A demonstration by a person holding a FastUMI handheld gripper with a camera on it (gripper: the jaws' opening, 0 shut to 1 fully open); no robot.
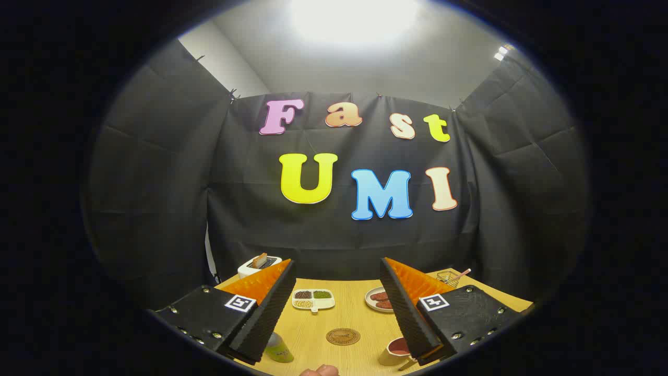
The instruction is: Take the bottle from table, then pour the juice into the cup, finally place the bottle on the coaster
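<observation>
Early going here, by the look of it: the gripper (338, 271) hangs above the light wooden table (355, 318) with its fingers spread wide and nothing between them, so the bottle looks not yet taken, and the pour and the placing are all ahead, as I judge it.

Where's the bottle? Down at seven o'clock from the gap between the fingers, a small pale-green plastic bottle (277, 349) peeks out from under the left finger, partly hidden by it, standing on the table. Over at five o'clock, tucked under the right finger, sits a cream cup with a reddish inside (395, 351); whether there's juice in it I can't tell. Straight down at six o'clock, between the two, lies the round brown cork coaster (343, 336), bare.

Further off, a white divided dish of beans and grains (313, 300) at eleven o'clock of the coaster, a white plate of reddish-brown pieces (380, 300) at one o'clock, and a white toaster (259, 265) beyond the left finger. A fingertip (319, 371) shows below the coaster.
</observation>
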